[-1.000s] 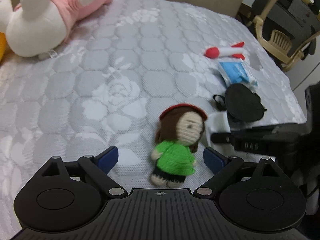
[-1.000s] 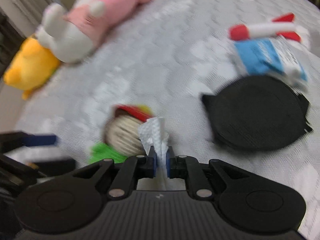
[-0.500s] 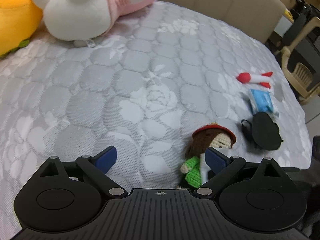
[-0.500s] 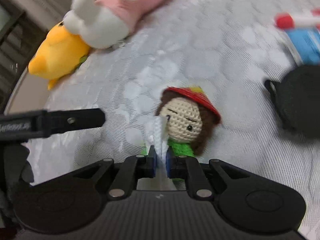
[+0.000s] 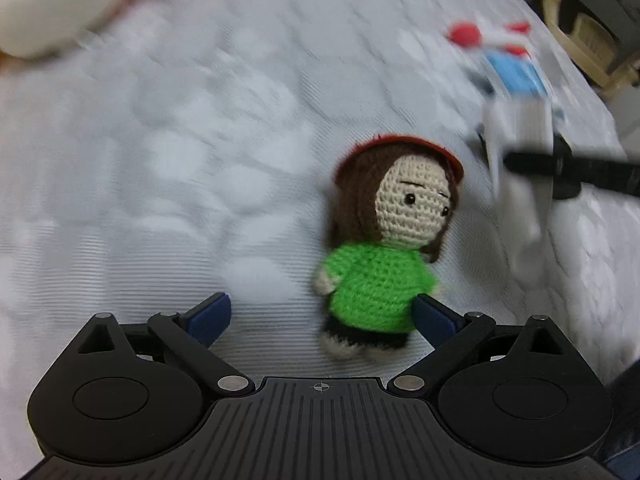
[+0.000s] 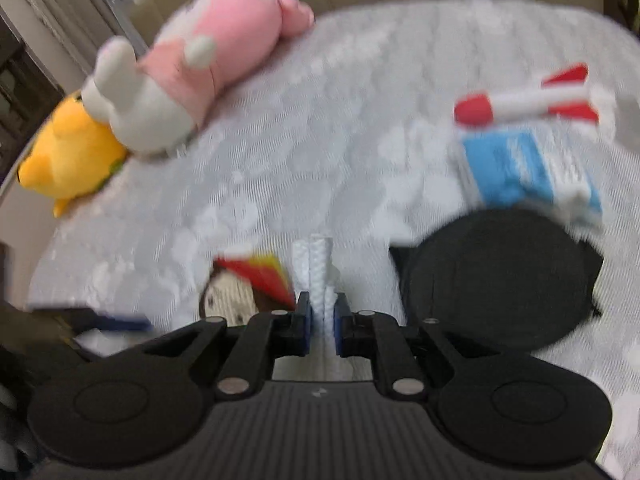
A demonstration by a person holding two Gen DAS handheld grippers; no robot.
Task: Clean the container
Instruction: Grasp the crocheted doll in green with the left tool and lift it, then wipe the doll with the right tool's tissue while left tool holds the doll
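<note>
A crocheted doll (image 5: pixel 384 236) with a red hat and green top lies on the grey quilted bed; its legs lie between the fingers of my open left gripper (image 5: pixel 322 318). My right gripper (image 6: pixel 320 322) is shut on a white paper tissue (image 6: pixel 316 276), held just right of the doll's head (image 6: pixel 232 300). The tissue also shows, blurred, in the left wrist view (image 5: pixel 520 176). A round black pouch (image 6: pixel 500 276) lies to the right.
A pink and white plush rabbit (image 6: pixel 192 76) and a yellow plush (image 6: pixel 68 156) lie at the far left. A red and white toy rocket (image 6: pixel 528 100) and a blue tissue pack (image 6: pixel 528 168) lie beyond the pouch. Chairs (image 5: pixel 580 28) stand off the bed's right side.
My left gripper has dropped closer to the doll, whose legs now sit between its fingers. My right gripper has swung right with the tissue, bringing the pouch back into its view.
</note>
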